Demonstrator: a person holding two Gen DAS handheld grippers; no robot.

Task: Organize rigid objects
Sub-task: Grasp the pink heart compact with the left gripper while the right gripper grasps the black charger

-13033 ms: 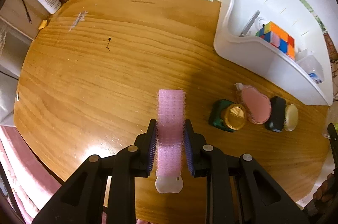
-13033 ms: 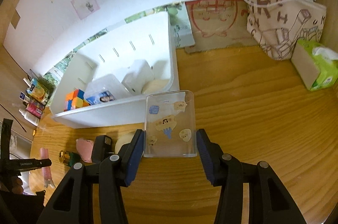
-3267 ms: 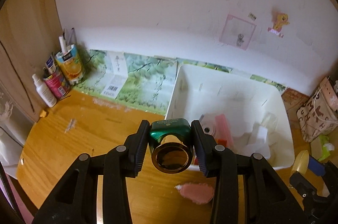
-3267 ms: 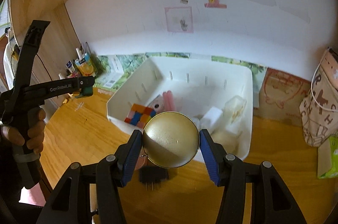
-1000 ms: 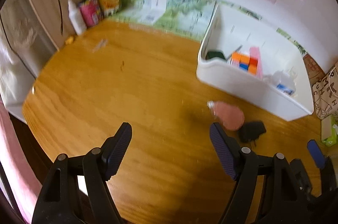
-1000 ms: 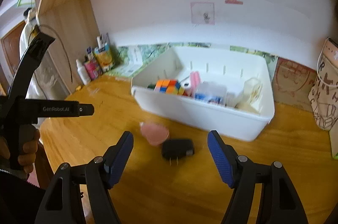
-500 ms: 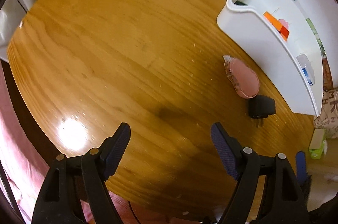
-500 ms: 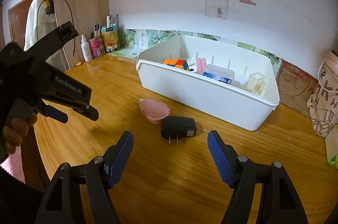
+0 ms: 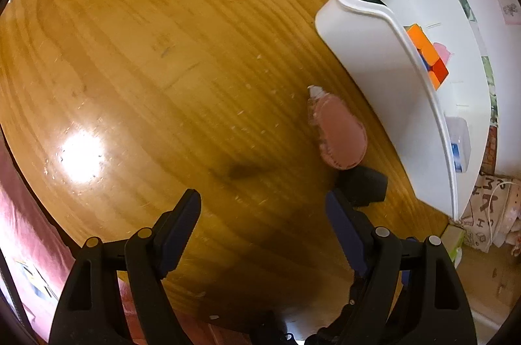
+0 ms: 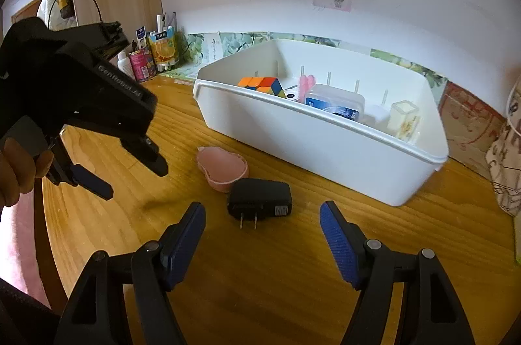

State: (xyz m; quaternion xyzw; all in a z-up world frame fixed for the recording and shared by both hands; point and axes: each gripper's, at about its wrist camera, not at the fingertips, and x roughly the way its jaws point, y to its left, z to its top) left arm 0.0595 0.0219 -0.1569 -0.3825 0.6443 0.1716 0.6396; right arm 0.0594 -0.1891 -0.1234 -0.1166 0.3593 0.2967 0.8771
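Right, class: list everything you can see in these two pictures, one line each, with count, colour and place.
table: one, wooden, under everything
bin: one, white, on table by wall
puzzle cube: one, multicoloured, in bin's left end
clear boxes: two, see-through, in bin
pink case: one, in front of bin
plug adapter: one, black, beside pink case
bottles and cartons: several, far left corner
bag: one, patterned, right edge
left gripper: open, empty, over table
right gripper: open, empty, facing adapter
hand: one, holding left gripper
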